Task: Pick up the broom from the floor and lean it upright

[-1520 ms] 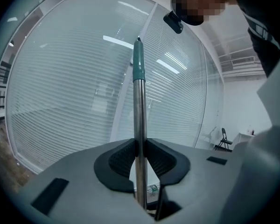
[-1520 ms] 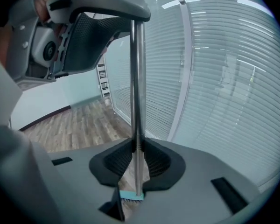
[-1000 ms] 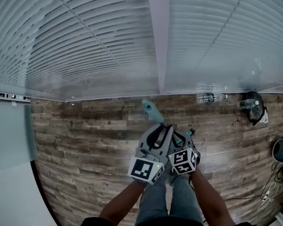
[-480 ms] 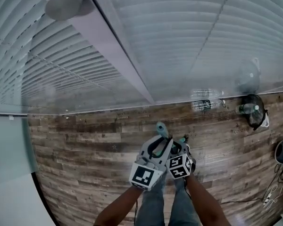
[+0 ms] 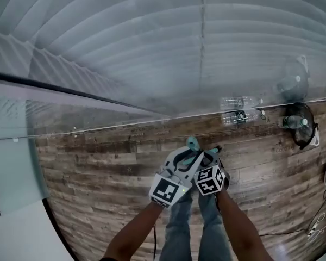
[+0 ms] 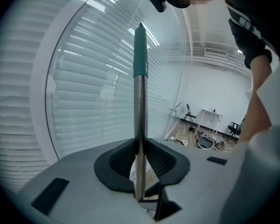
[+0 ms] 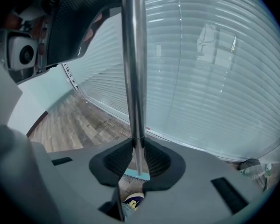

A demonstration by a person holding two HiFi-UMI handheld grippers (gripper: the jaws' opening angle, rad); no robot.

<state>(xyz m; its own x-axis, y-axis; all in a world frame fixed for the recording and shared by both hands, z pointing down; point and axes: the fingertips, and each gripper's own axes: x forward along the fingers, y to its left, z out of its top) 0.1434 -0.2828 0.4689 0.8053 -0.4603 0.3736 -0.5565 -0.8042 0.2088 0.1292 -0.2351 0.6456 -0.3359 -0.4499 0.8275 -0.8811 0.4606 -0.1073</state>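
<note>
The broom handle [image 6: 139, 120] is a bare metal pole with a teal cap [image 6: 140, 55] at its top end. In the head view only that teal end [image 5: 192, 142] shows, poking out beyond the two grippers. My left gripper [image 6: 140, 169] is shut on the pole just below the cap, and in the head view this gripper [image 5: 185, 159] is close beside the right one. My right gripper [image 7: 136, 160] is shut on the same pole [image 7: 133, 78] lower down and sits at centre in the head view [image 5: 211, 159]. Under its jaws a piece of the teal broom head [image 7: 132, 174] shows.
A glass wall with blinds [image 5: 206, 58] runs along the wood floor [image 5: 98, 162] just ahead. Two plastic bottles [image 5: 240, 116] and a black fan-like object [image 5: 300, 126] lie at its base on the right. A white panel [image 5: 11, 167] stands at the left. My shoe [image 7: 133, 200] is below the jaws.
Both grippers have come down together with the broom handle held between them. The head view has swung, so the wall's pillar has left the picture and the bottles sit nearer the centre.
</note>
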